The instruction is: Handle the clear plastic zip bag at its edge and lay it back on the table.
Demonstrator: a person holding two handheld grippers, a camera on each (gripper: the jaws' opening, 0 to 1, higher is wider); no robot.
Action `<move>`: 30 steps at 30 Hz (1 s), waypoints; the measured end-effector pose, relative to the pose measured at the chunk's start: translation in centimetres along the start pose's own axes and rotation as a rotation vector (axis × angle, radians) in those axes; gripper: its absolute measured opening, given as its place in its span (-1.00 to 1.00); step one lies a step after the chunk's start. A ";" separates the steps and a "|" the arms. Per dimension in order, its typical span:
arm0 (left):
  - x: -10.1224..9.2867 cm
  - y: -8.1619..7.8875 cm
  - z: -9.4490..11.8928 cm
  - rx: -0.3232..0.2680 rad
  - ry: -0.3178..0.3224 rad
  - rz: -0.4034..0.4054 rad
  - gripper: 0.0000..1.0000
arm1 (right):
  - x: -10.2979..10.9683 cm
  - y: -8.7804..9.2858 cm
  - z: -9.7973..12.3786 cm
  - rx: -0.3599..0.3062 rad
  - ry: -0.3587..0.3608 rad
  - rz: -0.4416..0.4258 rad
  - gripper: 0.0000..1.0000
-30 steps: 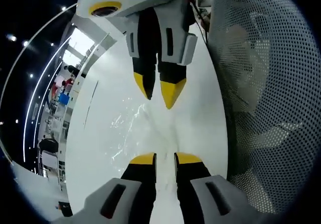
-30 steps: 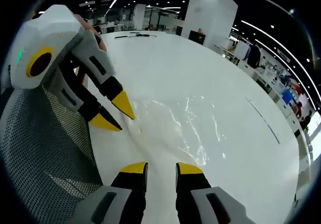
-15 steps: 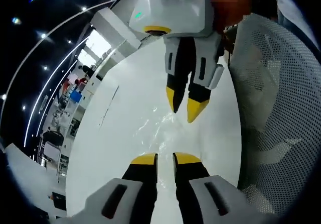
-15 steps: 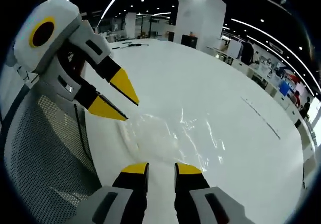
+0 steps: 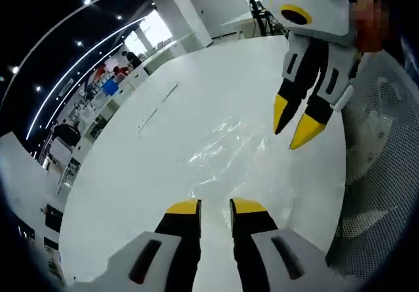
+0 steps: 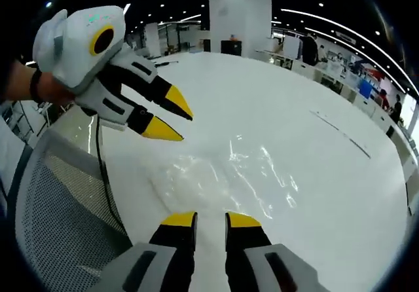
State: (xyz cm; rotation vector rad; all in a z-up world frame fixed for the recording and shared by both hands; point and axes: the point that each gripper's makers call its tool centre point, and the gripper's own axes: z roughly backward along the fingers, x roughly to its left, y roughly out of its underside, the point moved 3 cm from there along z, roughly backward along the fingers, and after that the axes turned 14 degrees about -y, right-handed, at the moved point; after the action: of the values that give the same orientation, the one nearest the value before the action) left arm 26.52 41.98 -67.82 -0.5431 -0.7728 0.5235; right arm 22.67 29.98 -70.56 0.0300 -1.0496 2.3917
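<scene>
Plastic zip bag (image 5: 226,149), clear and crinkled, is seen lying flat on the white table (image 5: 131,194) just ahead of the left gripper (image 5: 215,206), whose yellow-tipped jaws are parted by a narrow gap with nothing between them. The bag's near edge is found just beyond those tips, apart from them. To the right of the bag in the left gripper view, the right gripper (image 5: 294,123) is held above the table with its jaws spread a little and nothing clasped; its tips point down toward the bag's right side without touching it.

In the right gripper view the same bag (image 6: 222,177) is spread directly ahead of the right gripper (image 6: 210,219), just beyond its tips, glints marking its folds. The left gripper (image 6: 169,116) is seen up and to the left of the bag, raised clear of it, jaws slightly apart and empty. A mesh chair back (image 6: 62,213) is seen at the left of this gripper, beside the table edge.
</scene>
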 end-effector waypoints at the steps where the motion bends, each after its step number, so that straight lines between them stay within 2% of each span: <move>1: 0.2 0.2 -0.3 0.015 0.002 0.040 -0.67 | 0.1 -0.1 0.1 -0.001 0.000 -0.008 -0.77; 7: 1.3 1.4 -2.2 0.067 0.019 0.108 -0.59 | 0.1 -0.1 0.0 0.013 -0.006 -0.044 -0.79; 11: 1.3 2.3 -3.1 0.107 0.036 0.148 -0.56 | -0.1 0.2 -0.2 0.023 -0.005 -0.058 -0.79; 15: 0.8 2.9 -3.2 0.163 0.085 0.268 -0.60 | 0.0 0.2 -0.3 0.026 -0.011 -0.068 -0.79; 17: 1.2 3.6 -4.4 0.186 0.107 0.334 -0.61 | 0.0 0.3 -0.4 0.031 -0.015 -0.075 -0.79; 22: 0.8 4.2 -4.4 0.207 0.147 0.357 -0.67 | 0.1 0.4 -0.6 0.033 -0.028 -0.096 -0.82; 24: 0.4 3.9 -4.5 0.212 0.162 0.377 -0.71 | 0.3 0.4 -0.7 0.030 -0.030 -0.101 -0.84; 30: 0.2 4.1 -5.7 0.239 0.196 0.432 -0.79 | 0.5 0.2 -0.8 0.027 -0.050 -0.118 -0.85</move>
State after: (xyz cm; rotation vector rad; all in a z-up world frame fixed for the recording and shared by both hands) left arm 29.99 43.69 -73.63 -0.5301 -0.3956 0.9338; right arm 22.30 30.62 -71.19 0.1581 -1.0099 2.3094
